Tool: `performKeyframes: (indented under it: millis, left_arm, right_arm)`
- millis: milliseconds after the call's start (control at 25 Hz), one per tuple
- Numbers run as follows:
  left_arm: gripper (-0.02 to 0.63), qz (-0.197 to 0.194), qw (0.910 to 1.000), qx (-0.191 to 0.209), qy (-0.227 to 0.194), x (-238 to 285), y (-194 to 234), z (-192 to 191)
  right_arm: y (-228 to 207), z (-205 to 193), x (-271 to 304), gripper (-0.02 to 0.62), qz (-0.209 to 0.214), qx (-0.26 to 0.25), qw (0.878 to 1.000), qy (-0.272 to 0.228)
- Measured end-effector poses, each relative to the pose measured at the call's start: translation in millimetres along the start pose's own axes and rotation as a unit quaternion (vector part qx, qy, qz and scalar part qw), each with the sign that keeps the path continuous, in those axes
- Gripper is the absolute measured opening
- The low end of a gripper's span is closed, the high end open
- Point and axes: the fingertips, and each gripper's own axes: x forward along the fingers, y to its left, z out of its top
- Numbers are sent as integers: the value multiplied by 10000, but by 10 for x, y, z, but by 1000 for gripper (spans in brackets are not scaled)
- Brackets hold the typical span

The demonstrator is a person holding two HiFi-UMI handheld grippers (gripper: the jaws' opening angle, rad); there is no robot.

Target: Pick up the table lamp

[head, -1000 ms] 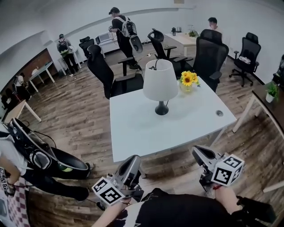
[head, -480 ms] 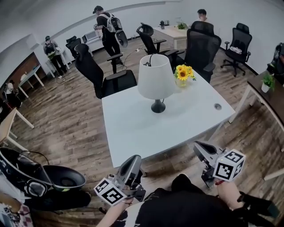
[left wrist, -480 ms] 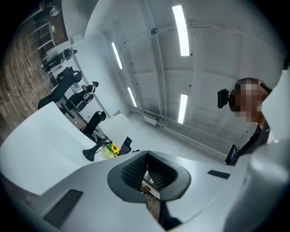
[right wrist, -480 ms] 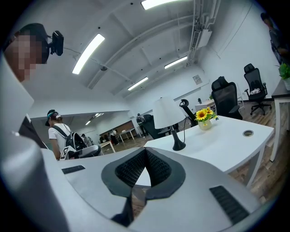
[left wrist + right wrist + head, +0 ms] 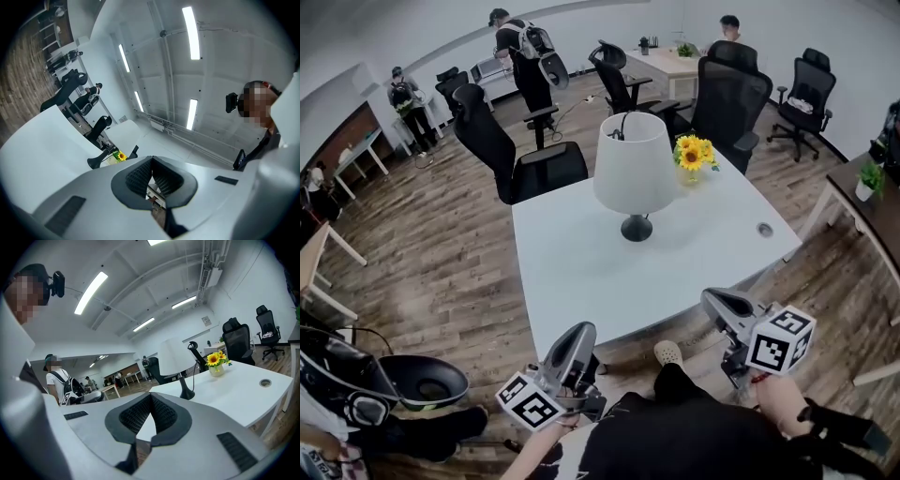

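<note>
A table lamp with a white shade and a black foot stands upright near the middle of the white table. The right gripper view shows the lamp ahead on the table. My left gripper is shut and empty, short of the table's near edge, tilted upward. My right gripper is also shut and empty, just before the near edge, right of the lamp. In the gripper views, the left gripper and the right gripper have their pads together.
A vase of sunflowers stands just behind the lamp to the right. A round cable port is set in the table's right end. Black office chairs ring the far side. Several people stand at the back. A black bag lies on the floor, left.
The view has drawn nearer to the table. Both grippers have moved forward toward its near edge, still shut. The lamp has not moved.
</note>
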Motion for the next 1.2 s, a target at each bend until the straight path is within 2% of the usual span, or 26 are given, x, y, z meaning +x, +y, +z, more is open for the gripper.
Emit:
performKeyframes:
  millis: [200, 440, 920, 1080, 1160, 1200]
  left_arm:
    - [12, -21, 9999, 125, 110, 216, 90, 59]
    - [12, 218, 9977, 494, 421, 514, 284, 78]
    - [12, 361, 9981, 387, 315, 1217, 747, 145]
    - [12, 299, 9995, -52, 129, 1491, 977, 191]
    - [49, 235, 9989, -390, 91, 1604, 1114, 171]
    - [87, 197, 9981, -578, 88, 1666, 1185, 154]
  right_arm:
    - [-129, 142, 191, 15, 4, -73, 10000, 20]
    - [-310, 283, 458, 14, 83, -93, 9999, 113]
    - [-908, 596, 977, 15, 376, -32, 9990, 258]
    - [-1116, 764, 1137, 15, 503, -107, 9984, 246]
    - [-1198, 806, 1189, 15, 562, -184, 9979, 253]
    - [-1249, 824, 1207, 15, 580, -192, 9978, 251]
